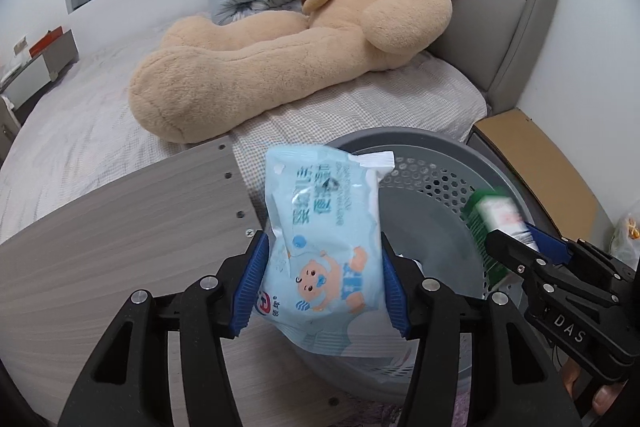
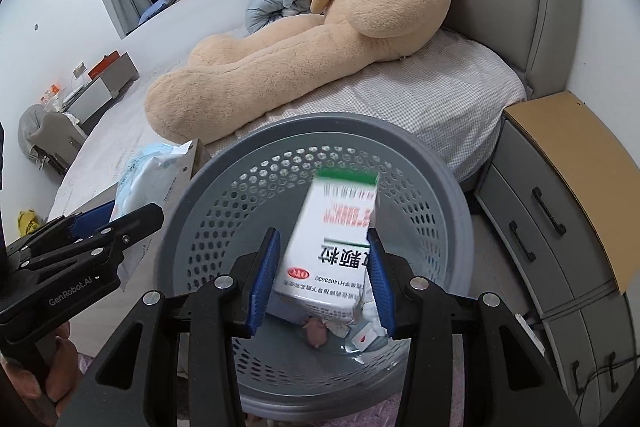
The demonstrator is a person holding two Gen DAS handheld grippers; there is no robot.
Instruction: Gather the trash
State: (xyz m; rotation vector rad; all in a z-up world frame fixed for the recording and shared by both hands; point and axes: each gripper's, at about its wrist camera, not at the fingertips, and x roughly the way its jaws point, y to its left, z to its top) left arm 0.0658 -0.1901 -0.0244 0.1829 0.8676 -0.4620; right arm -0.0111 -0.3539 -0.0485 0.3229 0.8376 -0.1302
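My left gripper (image 1: 324, 247) is shut on a light blue wet-wipes packet (image 1: 324, 227) with a cartoon baby, held at the left rim of the grey perforated bin (image 1: 424, 179). My right gripper (image 2: 324, 251) holds a white and green medicine box (image 2: 332, 243) between its blue pads over the bin (image 2: 224, 219). The box looks motion-blurred and its left side stands a little off the left pad. Small scraps lie at the bin's bottom (image 2: 344, 335). The right gripper also shows in the left wrist view (image 1: 520, 239), and the left gripper and packet in the right wrist view (image 2: 132, 215).
A grey wood-grain tabletop (image 1: 120, 227) is left of the bin. Behind it is a bed (image 1: 100, 115) with a big teddy bear (image 1: 300, 39) and a quilt. A nightstand (image 2: 560, 207) with drawers stands to the right. A purple rug (image 2: 380, 415) lies below.
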